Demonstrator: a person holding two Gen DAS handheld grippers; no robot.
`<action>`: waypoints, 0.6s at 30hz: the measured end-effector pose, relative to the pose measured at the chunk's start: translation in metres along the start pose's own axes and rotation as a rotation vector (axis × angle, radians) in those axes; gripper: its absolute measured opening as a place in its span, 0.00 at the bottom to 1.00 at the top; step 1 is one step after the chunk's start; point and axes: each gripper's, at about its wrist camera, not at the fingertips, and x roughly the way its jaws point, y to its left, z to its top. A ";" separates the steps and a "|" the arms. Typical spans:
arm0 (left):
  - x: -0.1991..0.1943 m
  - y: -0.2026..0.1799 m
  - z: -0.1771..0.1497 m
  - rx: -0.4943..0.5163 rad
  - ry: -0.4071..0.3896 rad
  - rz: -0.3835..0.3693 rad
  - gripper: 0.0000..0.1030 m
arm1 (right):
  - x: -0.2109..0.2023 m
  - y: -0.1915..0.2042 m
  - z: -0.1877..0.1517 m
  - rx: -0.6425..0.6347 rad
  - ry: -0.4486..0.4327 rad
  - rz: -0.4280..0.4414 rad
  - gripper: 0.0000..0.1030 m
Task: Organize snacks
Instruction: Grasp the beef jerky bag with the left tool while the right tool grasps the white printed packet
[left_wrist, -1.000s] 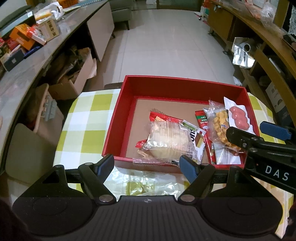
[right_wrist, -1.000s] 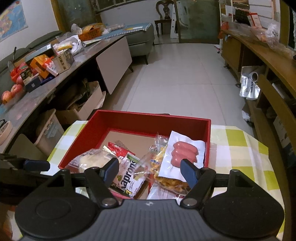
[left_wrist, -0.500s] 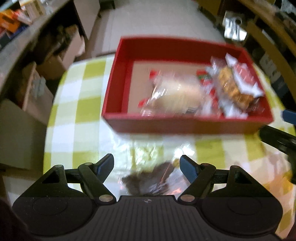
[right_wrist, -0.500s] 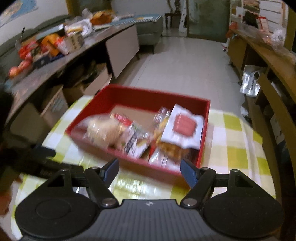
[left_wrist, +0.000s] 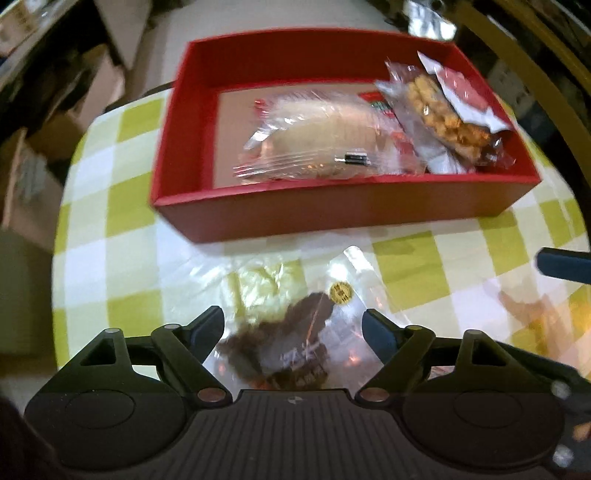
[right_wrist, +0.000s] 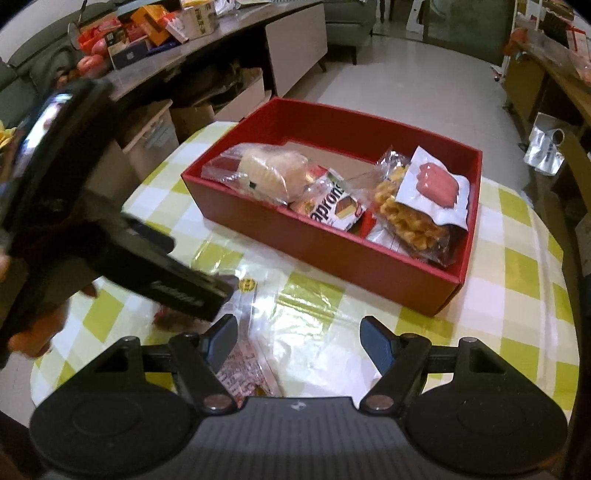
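Left gripper (left_wrist: 291, 325) hangs over a clear bag of dark brown snack (left_wrist: 291, 354) lying on the checked surface (left_wrist: 110, 206), lower centre of the left wrist view, just in front of the red box (left_wrist: 332, 218). Jaws wide, nothing between them yet. Right gripper (right_wrist: 299, 339) also wide, holding nothing, over a second clear packet with red print (right_wrist: 243, 373) at lower centre of its own view.

Step in hand looks like picking the dark snack bag. Best to come straight down so the jaws straddle the bulky part, not the flat loose film, which would likely slip. Close on the lump, lift clear of the box wall, then drop into the bare cardboard floor at the left of the box.

Box contents, left to right in the right wrist view: wrapped pale bread (right_wrist: 273, 173), wafer pack (right_wrist: 332, 210) partly under it, bag of golden fried snack (right_wrist: 410, 218), sausage pack (right_wrist: 436, 188) lying on top of that. Left third of box is free.
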 end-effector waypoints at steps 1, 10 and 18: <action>0.007 0.001 0.001 0.008 0.007 -0.002 0.83 | 0.001 -0.001 -0.002 0.002 0.007 0.004 0.77; 0.012 0.021 -0.035 -0.026 0.067 -0.138 0.86 | 0.005 -0.008 -0.007 0.018 0.038 0.016 0.77; -0.005 0.016 -0.073 -0.064 0.091 -0.170 0.87 | 0.008 -0.005 -0.015 -0.004 0.068 0.020 0.77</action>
